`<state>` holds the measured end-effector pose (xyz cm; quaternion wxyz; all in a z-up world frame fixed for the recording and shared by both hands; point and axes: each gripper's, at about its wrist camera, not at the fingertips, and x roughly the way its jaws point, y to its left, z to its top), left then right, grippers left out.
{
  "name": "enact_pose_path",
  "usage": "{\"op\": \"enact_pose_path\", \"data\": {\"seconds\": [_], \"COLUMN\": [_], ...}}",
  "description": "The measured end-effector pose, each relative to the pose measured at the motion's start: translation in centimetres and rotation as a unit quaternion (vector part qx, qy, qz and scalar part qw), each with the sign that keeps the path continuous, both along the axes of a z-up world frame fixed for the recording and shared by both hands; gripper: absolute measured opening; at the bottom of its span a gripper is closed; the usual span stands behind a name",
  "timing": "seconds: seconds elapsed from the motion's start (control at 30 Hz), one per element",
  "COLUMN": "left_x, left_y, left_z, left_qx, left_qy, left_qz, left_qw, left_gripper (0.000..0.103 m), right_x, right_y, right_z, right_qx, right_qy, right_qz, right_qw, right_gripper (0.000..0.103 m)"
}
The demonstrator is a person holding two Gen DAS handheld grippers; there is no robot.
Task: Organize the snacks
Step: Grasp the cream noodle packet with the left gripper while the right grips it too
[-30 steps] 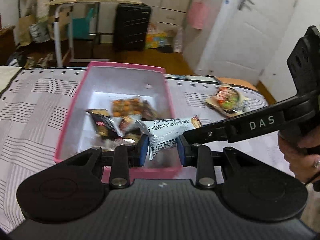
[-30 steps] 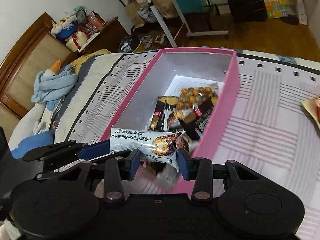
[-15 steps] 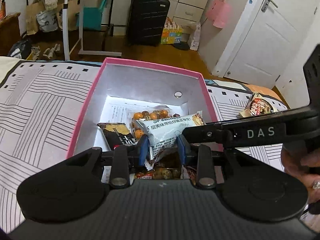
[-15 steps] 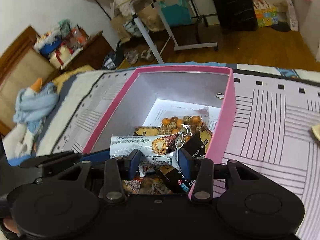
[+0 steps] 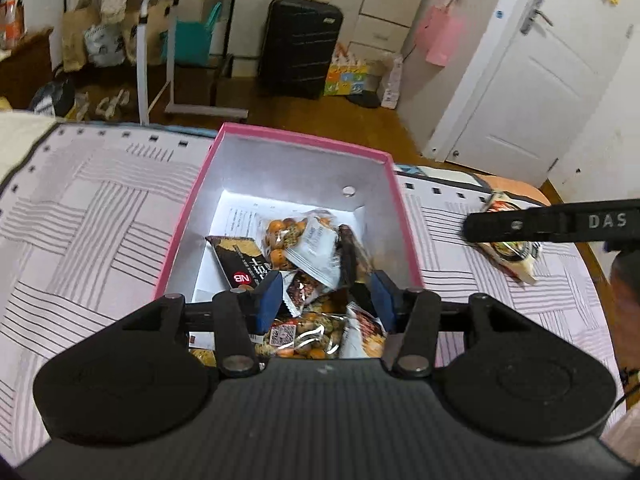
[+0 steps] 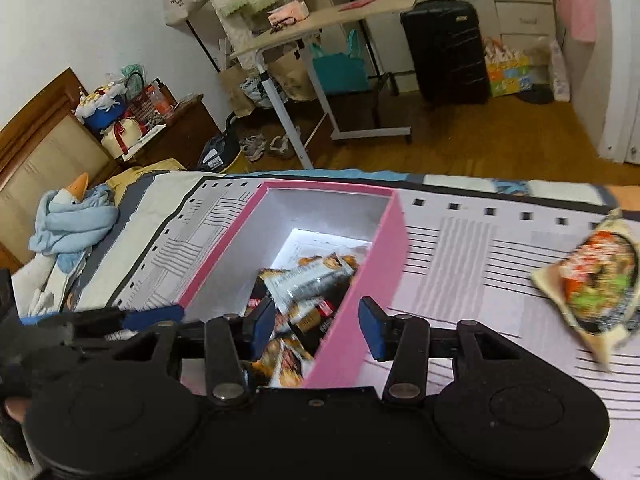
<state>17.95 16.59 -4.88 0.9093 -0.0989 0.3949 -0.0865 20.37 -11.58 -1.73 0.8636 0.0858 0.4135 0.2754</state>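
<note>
A pink box (image 5: 304, 140) with silver inner walls sits on the striped bedspread and holds several snack packets. A white packet (image 5: 316, 252) lies loose on top of them, also seen in the right wrist view as the white packet (image 6: 308, 280). My left gripper (image 5: 326, 298) hovers over the box's near end, jaws opening, nothing pressed between the pads. My right gripper (image 6: 316, 324) is over the box's right wall (image 6: 376, 256), jaws opening and empty. One of its fingers (image 5: 520, 226) reaches in from the right. A noodle packet (image 6: 596, 280) lies on the bed to the right.
The noodle packet (image 5: 512, 252) lies partly behind the right gripper's finger. A blue plush toy (image 6: 68, 224) rests on the bed's left side. Beyond the bed are a black suitcase (image 5: 300, 44), a rolling side table (image 6: 320, 24) and a white door (image 5: 532, 80).
Both grippers held the white packet by its ends over the box; now both have opened and the packet lies in the box. The right gripper has drawn back to the right.
</note>
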Motion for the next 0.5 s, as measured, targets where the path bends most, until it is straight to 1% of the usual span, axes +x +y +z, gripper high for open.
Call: {"op": "enact_pose_path", "data": {"seconds": [0.17, 0.27, 0.33, 0.4, 0.5], "left_x": [-2.4, -3.1, -3.4, -3.4, -3.3], "left_y": [-1.8, -3.3, -4.5, -5.8, -8.1], "left_z": [3.2, 5.1, 6.1, 6.9, 7.4], "left_qx": [0.012, 0.012, 0.003, -0.008, -0.013], "left_qy": [-0.017, -0.023, -0.029, -0.030, -0.031], "left_qz": [-0.021, -0.042, -0.060, -0.075, -0.087], "left_qw": [0.9996, 0.9988, 0.9978, 0.9967, 0.9957], "left_gripper": [0.048, 0.049, 0.052, 0.054, 0.055], "right_x": [-3.1, -4.6, -5.2, -5.2, -4.5], "right_y": [-3.2, -5.2, -6.6, -8.4, -11.0], "right_z": [2.3, 3.4, 4.0, 4.4, 4.5], "right_qx": [-0.035, -0.051, -0.054, -0.051, -0.042], "right_qy": [-0.025, -0.045, -0.060, -0.071, -0.077], "right_qz": [0.000, -0.004, -0.011, -0.031, -0.064], "right_qw": [0.999, 0.998, 0.997, 0.996, 0.994], "right_gripper": [0.054, 0.057, 0.059, 0.061, 0.063]}}
